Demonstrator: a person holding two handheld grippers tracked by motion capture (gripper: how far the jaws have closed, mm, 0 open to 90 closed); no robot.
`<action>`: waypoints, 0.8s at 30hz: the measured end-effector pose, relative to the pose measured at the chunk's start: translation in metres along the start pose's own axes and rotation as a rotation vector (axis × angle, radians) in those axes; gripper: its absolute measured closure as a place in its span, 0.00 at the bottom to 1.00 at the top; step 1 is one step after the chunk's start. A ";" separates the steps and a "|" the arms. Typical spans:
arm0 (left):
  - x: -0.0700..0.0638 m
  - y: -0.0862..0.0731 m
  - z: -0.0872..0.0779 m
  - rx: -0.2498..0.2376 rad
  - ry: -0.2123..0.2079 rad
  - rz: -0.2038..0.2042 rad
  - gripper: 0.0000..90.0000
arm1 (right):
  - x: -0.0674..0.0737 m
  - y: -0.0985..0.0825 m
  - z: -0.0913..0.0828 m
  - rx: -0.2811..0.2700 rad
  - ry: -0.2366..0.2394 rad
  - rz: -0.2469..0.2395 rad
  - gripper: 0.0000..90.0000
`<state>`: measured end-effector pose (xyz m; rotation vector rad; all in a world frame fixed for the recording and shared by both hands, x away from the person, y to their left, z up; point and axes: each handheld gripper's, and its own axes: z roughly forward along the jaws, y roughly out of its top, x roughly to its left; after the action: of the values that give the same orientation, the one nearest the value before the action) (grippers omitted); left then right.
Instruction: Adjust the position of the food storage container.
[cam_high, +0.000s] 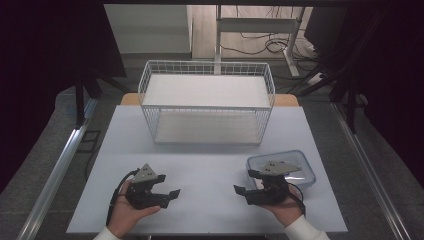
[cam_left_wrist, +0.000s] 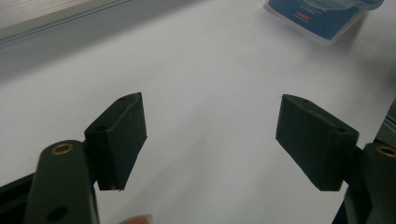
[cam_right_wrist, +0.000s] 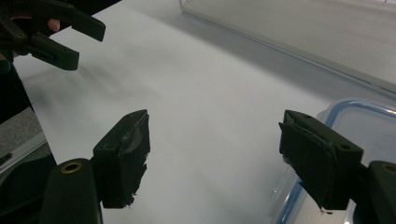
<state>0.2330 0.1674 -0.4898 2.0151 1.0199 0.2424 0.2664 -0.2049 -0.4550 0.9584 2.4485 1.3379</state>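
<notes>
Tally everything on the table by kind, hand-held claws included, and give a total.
Wire baskets: 1
Clear lidded containers with blue rim: 1
Claws: 2, left and right, both open
Total: 4

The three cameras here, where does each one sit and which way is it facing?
High view: fixed above the person's side, looking forward and down on the white table, wire basket and lidded plastic container; both hands hold the left gripper and right gripper.
Left gripper view: rides that gripper, looking across the table between its open fingers toward the container.
Right gripper view: rides that gripper, fingers open beside the container, facing the left gripper.
Shared: all show the container.
</notes>
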 end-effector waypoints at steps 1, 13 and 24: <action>0.000 0.000 0.000 -0.002 0.002 0.001 0.27 | -0.001 0.001 0.000 0.001 -0.005 -0.008 0.27; -0.002 -0.005 -0.001 0.009 0.007 0.011 0.27 | -0.004 0.004 -0.004 0.007 -0.032 -0.009 0.30; -0.004 -0.006 -0.002 0.020 0.011 0.024 0.27 | -0.021 0.010 -0.020 0.014 -0.093 0.014 0.34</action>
<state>0.2260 0.1669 -0.4921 2.0472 1.0087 0.2568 0.2786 -0.2275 -0.4382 1.0194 2.3895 1.2533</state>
